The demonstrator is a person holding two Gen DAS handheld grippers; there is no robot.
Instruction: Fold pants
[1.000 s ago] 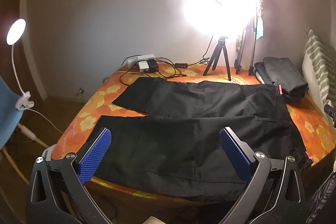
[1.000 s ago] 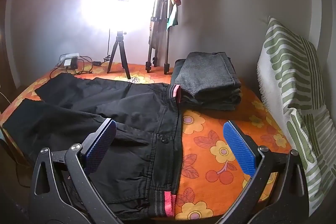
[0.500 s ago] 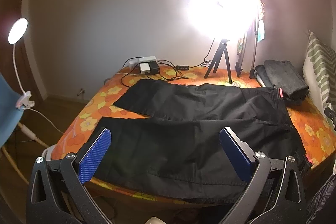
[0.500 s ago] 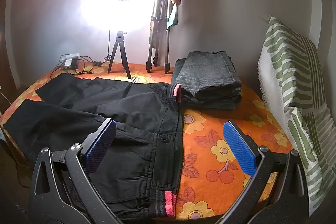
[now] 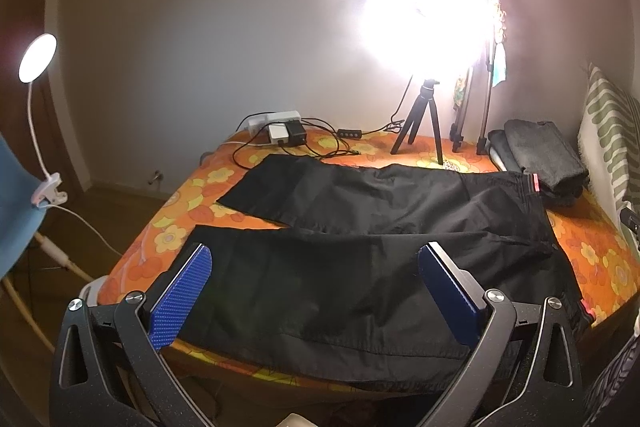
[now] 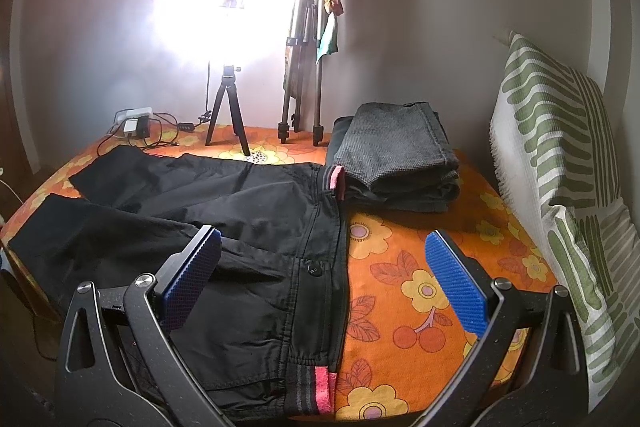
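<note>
Left wrist view: the black pants (image 5: 384, 251) lie spread flat on the bed (image 5: 192, 195) with its orange flowered cover, their long axis running left to right across the frame, the two leg ends toward the left edge and the waistband with its pink tab off to the right. The left gripper (image 5: 316, 291) hangs above the near leg, its blue fingers (image 5: 180, 297) spread wide and empty, the near hem of that leg just ahead and to the left of them. From the right wrist view the right gripper (image 6: 322, 281) is likewise spread and holds nothing, and it straddles the waistband (image 6: 320, 267), so each hand is nearest its own end of the garment: left to the hems, right to the waist. I judge the coming fold turns on that lengthwise lie, the near leg to be carried over the far one. A folded grey stack (image 6: 394, 151) sits just beyond the waistband's far corner, seemingly touching it; a small tripod (image 5: 420, 123) with its glaring lamp, a taller folded tripod (image 6: 302, 67) and a power strip with cables (image 5: 284, 131) stand along the far edge, near the far leg. A striped cushion (image 6: 560, 163) leans at the right.
</note>
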